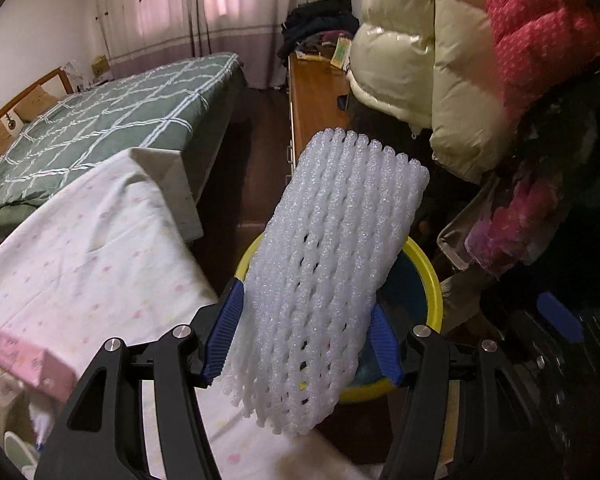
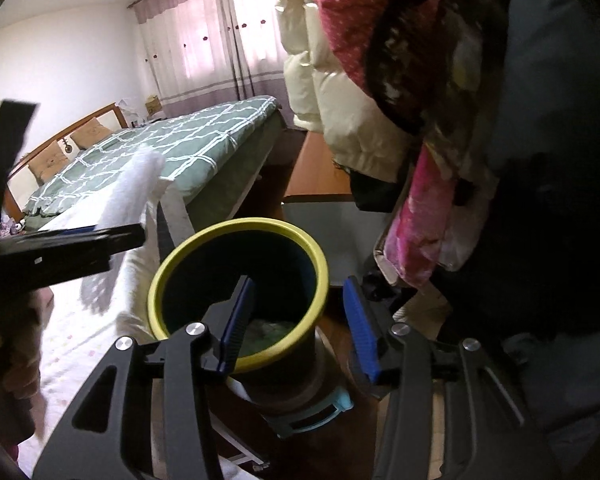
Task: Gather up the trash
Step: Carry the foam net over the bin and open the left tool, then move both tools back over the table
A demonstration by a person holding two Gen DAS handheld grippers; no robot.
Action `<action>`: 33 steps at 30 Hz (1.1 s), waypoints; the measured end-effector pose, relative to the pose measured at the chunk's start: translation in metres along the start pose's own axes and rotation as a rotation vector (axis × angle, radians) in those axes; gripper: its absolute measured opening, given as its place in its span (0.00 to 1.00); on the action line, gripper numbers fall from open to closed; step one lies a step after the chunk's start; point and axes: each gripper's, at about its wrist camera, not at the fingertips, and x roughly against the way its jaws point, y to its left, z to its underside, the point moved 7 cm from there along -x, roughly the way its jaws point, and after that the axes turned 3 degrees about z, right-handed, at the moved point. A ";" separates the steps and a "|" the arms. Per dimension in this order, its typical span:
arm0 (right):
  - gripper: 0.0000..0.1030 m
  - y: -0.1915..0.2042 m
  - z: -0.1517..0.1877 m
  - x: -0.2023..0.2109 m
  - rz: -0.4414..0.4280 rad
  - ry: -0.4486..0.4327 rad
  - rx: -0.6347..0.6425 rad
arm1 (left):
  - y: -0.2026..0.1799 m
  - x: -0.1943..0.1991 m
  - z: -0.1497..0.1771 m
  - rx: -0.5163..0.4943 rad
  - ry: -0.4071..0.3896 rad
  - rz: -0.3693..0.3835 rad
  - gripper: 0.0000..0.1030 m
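We are looking from two cameras, each sitting just behind its own two fingers and facing forward and down. The left camera is looking close over the yellow-rimmed bin [image 1: 428, 276], which is lying just past its fingertips. The right camera is seeing the same bin between and beyond its fingers. Both are sharing the green bed [image 2: 188, 140] far ahead.

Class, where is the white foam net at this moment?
In the left wrist view the foam net sits centre frame, clamped in the left gripper, in front of the yellow-rimmed bin.
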 end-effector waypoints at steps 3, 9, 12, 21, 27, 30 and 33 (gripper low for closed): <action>0.44 -0.004 0.002 -0.002 0.006 0.012 -0.006 | -0.008 -0.020 -0.003 -0.004 0.024 0.013 0.59; 0.48 -0.011 0.004 -0.001 0.019 0.017 -0.019 | -0.018 -0.049 0.000 -0.019 0.070 -0.001 0.72; 0.48 -0.013 0.004 -0.001 0.021 0.019 -0.022 | -0.019 -0.055 0.004 0.000 0.086 0.012 0.82; 0.49 -0.009 0.008 0.001 0.016 0.032 -0.022 | -0.004 -0.002 0.004 0.043 0.000 -0.008 0.89; 0.51 0.005 0.011 0.002 -0.003 0.034 -0.003 | 0.023 0.075 0.021 0.071 -0.092 -0.028 0.91; 0.51 0.017 0.012 0.004 -0.019 0.034 0.014 | 0.046 0.112 0.039 0.096 -0.123 -0.042 0.92; 0.51 0.035 0.014 0.007 -0.044 0.036 0.038 | 0.072 0.148 0.061 0.114 -0.161 -0.079 0.93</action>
